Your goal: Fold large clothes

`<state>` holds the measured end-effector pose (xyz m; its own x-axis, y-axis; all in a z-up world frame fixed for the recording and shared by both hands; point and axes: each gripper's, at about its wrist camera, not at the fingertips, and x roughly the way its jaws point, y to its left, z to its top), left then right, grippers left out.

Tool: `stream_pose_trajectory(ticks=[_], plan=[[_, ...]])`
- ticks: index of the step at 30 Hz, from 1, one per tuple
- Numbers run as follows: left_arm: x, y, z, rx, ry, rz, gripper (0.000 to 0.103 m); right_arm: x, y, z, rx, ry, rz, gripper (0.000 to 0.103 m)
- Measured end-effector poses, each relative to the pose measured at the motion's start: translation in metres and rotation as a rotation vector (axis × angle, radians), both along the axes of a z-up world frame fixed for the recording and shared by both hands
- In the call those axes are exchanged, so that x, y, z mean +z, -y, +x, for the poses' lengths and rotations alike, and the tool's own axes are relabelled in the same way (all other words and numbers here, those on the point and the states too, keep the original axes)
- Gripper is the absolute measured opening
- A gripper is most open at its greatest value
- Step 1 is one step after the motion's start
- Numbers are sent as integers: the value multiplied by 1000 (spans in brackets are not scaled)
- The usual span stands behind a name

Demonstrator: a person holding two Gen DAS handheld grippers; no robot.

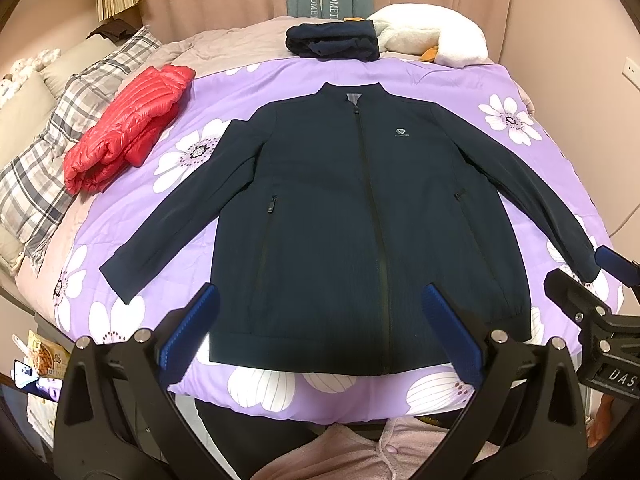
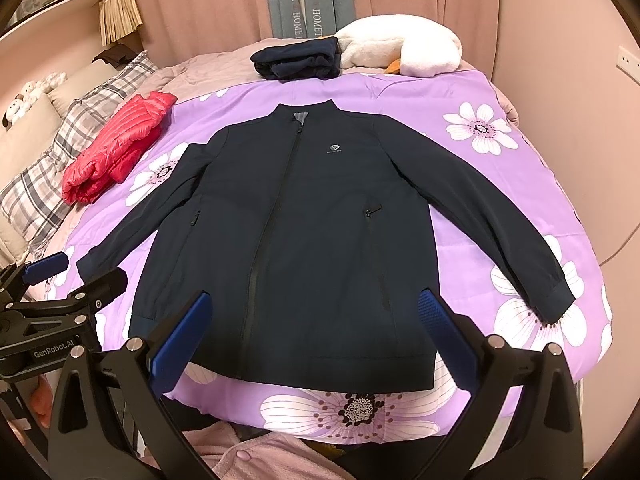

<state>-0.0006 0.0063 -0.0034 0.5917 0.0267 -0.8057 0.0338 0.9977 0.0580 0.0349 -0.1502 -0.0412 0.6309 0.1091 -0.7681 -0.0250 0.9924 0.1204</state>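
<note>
A dark navy zip jacket (image 1: 344,208) (image 2: 304,240) lies flat, front up, on the purple flowered quilt (image 1: 520,92) (image 2: 520,208), both sleeves spread outward. My left gripper (image 1: 320,304) hangs open above the jacket's hem, nothing between its blue pads. My right gripper (image 2: 316,312) is also open over the hem, holding nothing. In the left wrist view the right gripper (image 1: 592,276) shows at the right edge near the sleeve cuff. In the right wrist view the left gripper (image 2: 76,270) appears at the left edge by the other cuff.
A folded red puffer jacket (image 1: 128,120) (image 2: 116,148) lies left of the navy jacket. A folded dark garment (image 1: 332,42) (image 2: 298,60) and a white plush toy (image 1: 432,36) sit at the far side. Plaid pillows (image 1: 52,140) line the left. A person's pink clothing (image 1: 360,452) is at the near edge.
</note>
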Motion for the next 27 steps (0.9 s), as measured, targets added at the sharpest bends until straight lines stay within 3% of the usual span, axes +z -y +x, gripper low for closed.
stream_pose_trajectory(ticks=[23, 25, 27], plan=[[-2, 3, 1, -6, -5, 0, 101, -2, 2, -1, -5, 1, 11, 102], [-3, 2, 2, -11, 3, -24, 101, -2, 4, -1, 2, 20, 44, 102], [-3, -5, 4, -19, 18, -103, 101, -3, 11, -2, 22, 70, 129, 102]])
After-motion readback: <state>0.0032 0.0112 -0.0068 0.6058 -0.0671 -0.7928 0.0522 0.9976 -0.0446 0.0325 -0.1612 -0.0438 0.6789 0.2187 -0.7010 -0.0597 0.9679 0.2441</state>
